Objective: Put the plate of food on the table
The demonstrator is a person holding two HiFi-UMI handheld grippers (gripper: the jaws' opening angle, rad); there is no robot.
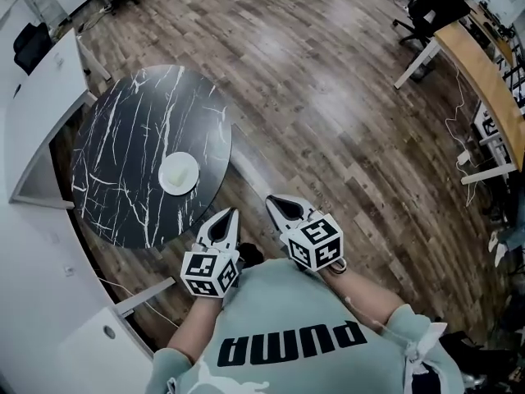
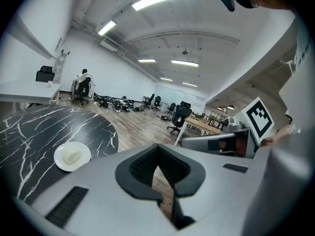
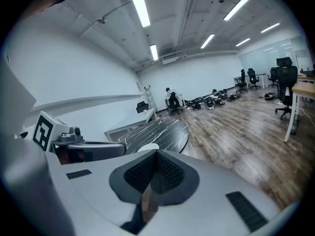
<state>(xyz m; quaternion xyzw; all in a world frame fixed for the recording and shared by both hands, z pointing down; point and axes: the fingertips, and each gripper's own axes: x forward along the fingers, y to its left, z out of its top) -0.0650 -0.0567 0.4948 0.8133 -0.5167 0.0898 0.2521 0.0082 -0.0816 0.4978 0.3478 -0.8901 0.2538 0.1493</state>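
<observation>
A white plate with a pale lump of food rests on the round black marble table, near its right edge. Both grippers hang close to my chest, off the table and apart from the plate. My left gripper is shut and holds nothing; its tips point toward the table's rim. My right gripper is just to its right over the floor, also shut and holding nothing. In the left gripper view the plate lies left of the shut jaws. In the right gripper view only the plate's rim peeks above the jaws.
A white counter runs along the left behind the table. A wooden desk and a black office chair stand at the far right. Wood-plank floor spreads between them. A person sits far off.
</observation>
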